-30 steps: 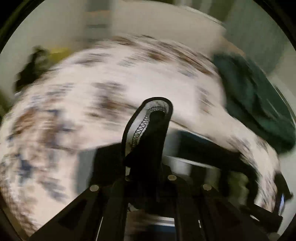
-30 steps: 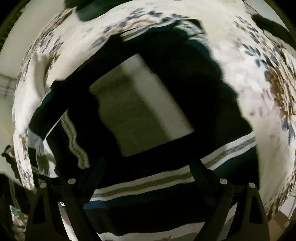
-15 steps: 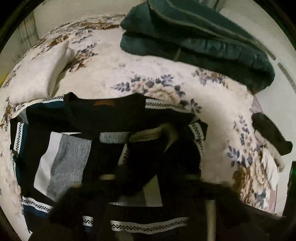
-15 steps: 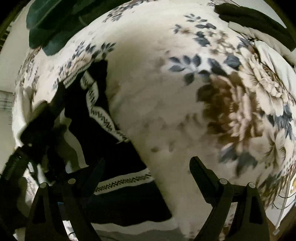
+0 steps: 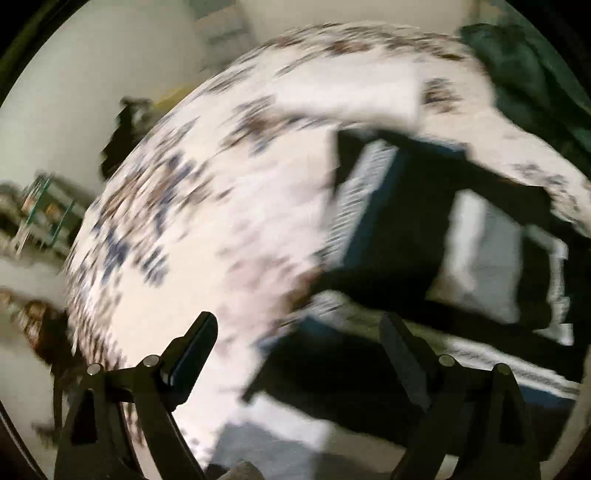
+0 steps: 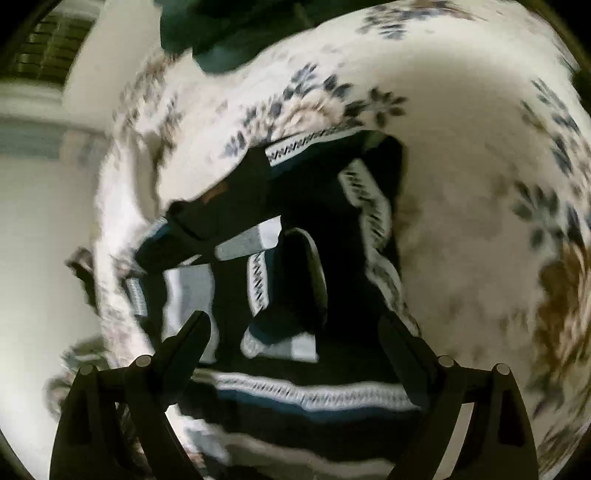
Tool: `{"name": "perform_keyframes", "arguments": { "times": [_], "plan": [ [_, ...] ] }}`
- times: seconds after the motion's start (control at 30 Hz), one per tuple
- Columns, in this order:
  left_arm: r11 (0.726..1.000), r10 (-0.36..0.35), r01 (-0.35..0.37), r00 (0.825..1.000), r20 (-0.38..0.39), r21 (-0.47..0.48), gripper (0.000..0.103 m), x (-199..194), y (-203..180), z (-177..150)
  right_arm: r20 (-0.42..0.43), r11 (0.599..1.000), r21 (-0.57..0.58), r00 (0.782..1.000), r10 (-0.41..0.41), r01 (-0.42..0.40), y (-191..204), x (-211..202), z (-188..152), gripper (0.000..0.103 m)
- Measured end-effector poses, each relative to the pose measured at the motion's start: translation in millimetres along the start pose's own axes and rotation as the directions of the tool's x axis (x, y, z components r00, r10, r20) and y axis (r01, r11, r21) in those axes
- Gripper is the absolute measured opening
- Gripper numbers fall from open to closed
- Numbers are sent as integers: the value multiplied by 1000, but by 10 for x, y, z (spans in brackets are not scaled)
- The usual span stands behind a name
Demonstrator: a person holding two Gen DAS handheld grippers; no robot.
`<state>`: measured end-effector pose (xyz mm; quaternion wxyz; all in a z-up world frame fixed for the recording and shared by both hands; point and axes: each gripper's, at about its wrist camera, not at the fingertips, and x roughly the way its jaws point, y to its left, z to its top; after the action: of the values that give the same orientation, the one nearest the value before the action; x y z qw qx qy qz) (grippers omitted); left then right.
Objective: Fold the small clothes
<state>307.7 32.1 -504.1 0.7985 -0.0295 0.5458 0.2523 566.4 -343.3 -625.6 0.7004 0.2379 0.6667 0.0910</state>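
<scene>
A dark sweater (image 6: pixel 306 236) with white zigzag bands and grey and white blocks lies on a floral bed cover (image 6: pixel 461 192). One sleeve is folded across its front. In the left wrist view the sweater (image 5: pixel 424 236) is blurred, at the right. My left gripper (image 5: pixel 299 332) is open and empty, above the sweater's left edge. My right gripper (image 6: pixel 295 328) is open and empty, above the sweater's lower part.
A dark green folded blanket (image 6: pixel 221 33) lies at the far end of the bed; it also shows in the left wrist view (image 5: pixel 532 85). A shelf (image 5: pixel 40 218) stands beyond the bed's left edge. White walls surround the bed.
My left gripper was shut on the sleeve a second ago; it has let go, opened and swung left. My right gripper has swung back over the sweater. The sleeve now lies folded on the front.
</scene>
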Motion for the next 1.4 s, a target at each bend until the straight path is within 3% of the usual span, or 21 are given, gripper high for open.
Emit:
{"name": "perform_keyframes", "arguments": {
  "times": [0.07,0.13,0.17,0.23,0.33,0.4,0.5,0.53,0.63,0.7,0.73,0.87,0.9,0.93,0.97,1.03,1.17,1.23,1.27,1.33,1.4],
  "plan": [
    [999,33,-33,999,-18,-38,89,83,176,-76,-62,1000,-2,998,-2,2,16,315,104,87],
    [997,34,-36,999,-32,-70,89,152,246,-84,-104,1000,-25,995,-4,2,66,558,131,15],
    [995,27,-30,999,-38,-93,89,183,279,-78,-108,999,-35,994,-33,30,91,586,121,3],
    [992,2,-7,999,-34,-128,89,208,306,-54,31,997,-61,998,-55,57,134,263,54,3],
    [986,-38,34,999,-19,-161,89,276,296,67,126,988,-51,982,-137,145,25,-91,-17,3],
    [984,-57,54,998,-13,-170,89,349,258,160,101,974,-52,971,-216,222,-83,-63,-29,4],
    [980,-90,85,996,-19,-181,89,497,209,312,-82,956,-49,952,-294,290,-200,140,26,15],
    [978,-101,96,995,-17,-185,89,537,194,361,-72,947,-44,944,-321,318,-162,83,36,16],
    [971,-139,134,990,-11,-196,89,646,153,510,94,954,-65,953,-287,293,296,-285,60,31],
    [961,-184,176,983,-18,-212,89,741,125,605,90,976,-131,982,-164,175,697,-233,124,56],
    [955,-200,186,979,-37,-229,89,803,124,643,58,979,-164,992,-114,122,852,-132,153,59],
    [849,-413,352,907,-81,-394,89,1032,235,626,-136,940,-340,991,-22,-26,1801,607,353,58],
    [799,-484,404,872,-76,-446,86,1085,253,585,-158,927,-371,987,-11,-49,2000,786,387,58],
    [761,-531,436,844,-75,-480,76,1133,247,549,-180,911,-408,984,-17,-59,2179,963,417,58],
    [744,-551,447,831,-78,-497,70,1164,225,528,-195,896,-441,980,-30,-60,2308,1102,452,58],
    [713,-593,467,800,-94,-522,38,1285,135,504,-235,865,-497,970,-58,-69,2566,1466,513,58],
    [725,-570,459,818,-74,-514,13,1363,46,539,-316,839,-538,942,-113,-80,2841,2048,555,58],
    [727,-566,467,822,-56,-504,9,1338,62,510,-338,825,-554,936,-103,-109,2938,2216,550,26],
    [732,-563,470,825,-50,-493,8,1313,75,479,-304,810,-577,948,-94,-105,2990,2191,550,5],
    [739,-558,472,829,-44,-481,7,1312,128,446,-244,813,-574,968,-61,-94,3061,2114,603,5],
    [734,-562,479,826,-35,-481,7,1323,185,421,-200,844,-533,978,-52,-63,3030,2061,737,4]
  ]
}}
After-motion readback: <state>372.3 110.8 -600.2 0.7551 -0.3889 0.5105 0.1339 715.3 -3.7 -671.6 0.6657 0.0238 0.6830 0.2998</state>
